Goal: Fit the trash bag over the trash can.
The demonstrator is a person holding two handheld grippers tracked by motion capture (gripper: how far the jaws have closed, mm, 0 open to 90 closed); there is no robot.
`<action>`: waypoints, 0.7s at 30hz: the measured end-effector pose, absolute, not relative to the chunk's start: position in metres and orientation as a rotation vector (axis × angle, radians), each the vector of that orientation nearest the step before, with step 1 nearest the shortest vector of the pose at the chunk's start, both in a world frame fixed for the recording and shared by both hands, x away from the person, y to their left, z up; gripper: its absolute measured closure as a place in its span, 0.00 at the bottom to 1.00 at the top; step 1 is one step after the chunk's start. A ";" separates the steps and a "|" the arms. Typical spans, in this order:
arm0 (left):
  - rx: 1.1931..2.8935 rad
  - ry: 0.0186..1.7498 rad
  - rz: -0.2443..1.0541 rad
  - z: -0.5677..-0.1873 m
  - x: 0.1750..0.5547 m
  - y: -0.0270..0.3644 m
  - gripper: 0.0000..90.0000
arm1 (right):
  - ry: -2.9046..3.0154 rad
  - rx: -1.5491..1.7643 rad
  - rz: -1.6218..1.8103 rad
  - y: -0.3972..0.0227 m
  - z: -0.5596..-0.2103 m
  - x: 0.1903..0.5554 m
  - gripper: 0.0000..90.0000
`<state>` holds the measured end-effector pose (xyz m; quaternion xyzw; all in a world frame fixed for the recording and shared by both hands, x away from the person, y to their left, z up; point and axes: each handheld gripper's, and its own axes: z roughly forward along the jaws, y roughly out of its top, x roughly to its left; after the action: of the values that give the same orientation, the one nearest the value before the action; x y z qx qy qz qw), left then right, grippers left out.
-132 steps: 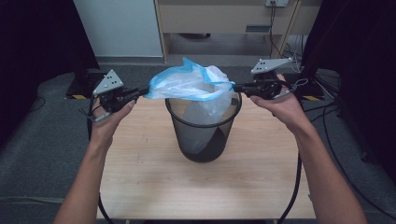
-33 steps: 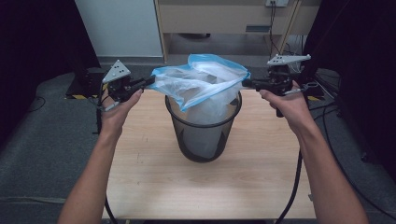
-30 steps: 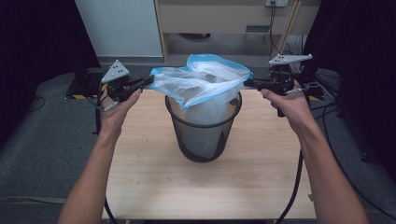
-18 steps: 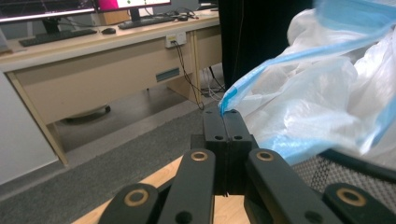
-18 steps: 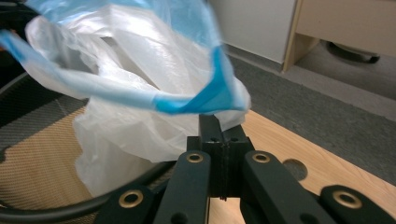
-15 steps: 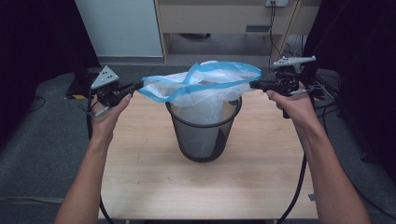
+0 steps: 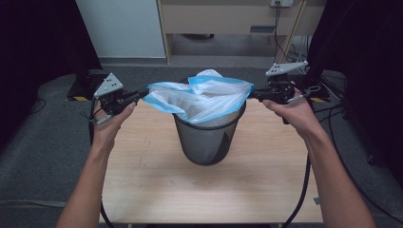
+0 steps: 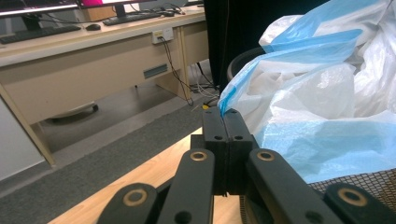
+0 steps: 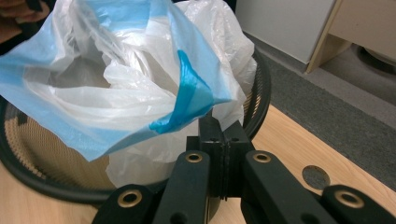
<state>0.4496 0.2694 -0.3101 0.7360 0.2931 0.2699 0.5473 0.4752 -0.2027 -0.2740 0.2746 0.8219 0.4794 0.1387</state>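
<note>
A black mesh bin (image 7: 207, 137) stands on the wooden table (image 7: 157, 190). A white plastic bag with a blue rim (image 7: 202, 95) is stretched open over its mouth. My left gripper (image 7: 141, 94) is shut on the bag's left rim, just left of the bin. Its jaws pinch the blue edge (image 8: 229, 100) in the left gripper view, gripper (image 8: 225, 114). My right gripper (image 7: 251, 95) is shut on the bag's right rim. In the right gripper view the blue rim (image 9: 187, 105) runs into the closed jaws of that gripper (image 9: 223, 127), above the bin's rim (image 9: 261, 88).
Behind the table are a white panel (image 7: 119, 28) and a wooden desk (image 7: 228, 19) with cables (image 7: 280, 28) hanging. Grey carpet (image 7: 43, 142) surrounds the table. A round hole (image 9: 316, 177) is in the tabletop near the bin.
Both grippers have lowered the bag's rim toward the bin's mouth. The left hand moved outward and down, stretching the bag wider and flatter.
</note>
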 end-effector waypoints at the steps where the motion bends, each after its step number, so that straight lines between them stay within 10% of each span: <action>1: 1.738 0.692 0.631 -0.311 0.449 0.268 1.00 | 2.377 0.792 1.377 -0.204 -0.274 0.474 0.97; 21: 1.651 0.819 0.706 -0.319 0.450 0.298 1.00 | 2.326 0.847 1.342 -0.211 -0.278 0.480 1.00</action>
<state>0.4495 0.2981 -0.3191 0.6978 0.3462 0.2984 0.5515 0.4804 -0.2115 -0.2784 0.2968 0.8150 0.4704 0.1622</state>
